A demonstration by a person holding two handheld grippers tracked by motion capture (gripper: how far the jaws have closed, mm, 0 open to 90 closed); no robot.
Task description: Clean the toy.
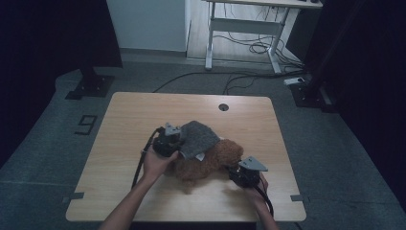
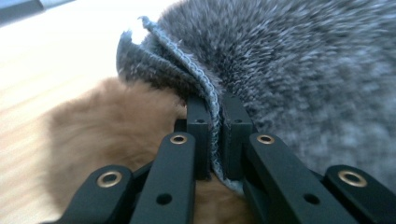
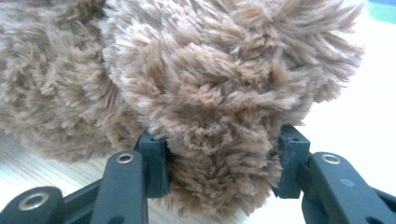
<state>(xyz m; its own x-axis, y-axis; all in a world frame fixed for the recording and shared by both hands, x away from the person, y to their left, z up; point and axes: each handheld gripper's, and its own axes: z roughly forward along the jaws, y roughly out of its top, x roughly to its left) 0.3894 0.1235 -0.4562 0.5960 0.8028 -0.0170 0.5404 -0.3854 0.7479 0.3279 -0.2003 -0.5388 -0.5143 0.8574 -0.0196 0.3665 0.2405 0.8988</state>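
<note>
A brown plush toy [image 1: 210,163] lies on the wooden table [image 1: 134,115], with a grey knitted cloth [image 1: 198,138] draped over its upper part. My left gripper [image 1: 178,143] sits at the cloth's left edge and is shut on that edge; in the left gripper view the grey cloth's hem [image 2: 212,100] is pinched between the two jaws, with the brown plush toy [image 2: 107,126] beneath. My right gripper [image 1: 237,170] is at the toy's lower right. In the right gripper view its jaws press both sides of a furry limb of the plush toy [image 3: 219,140].
A round cable hole [image 1: 223,107] lies near the table's far edge. On the floor beyond stand a white desk frame [image 1: 244,28] with loose cables [image 1: 253,48] and black stand bases [image 1: 91,86] at both sides.
</note>
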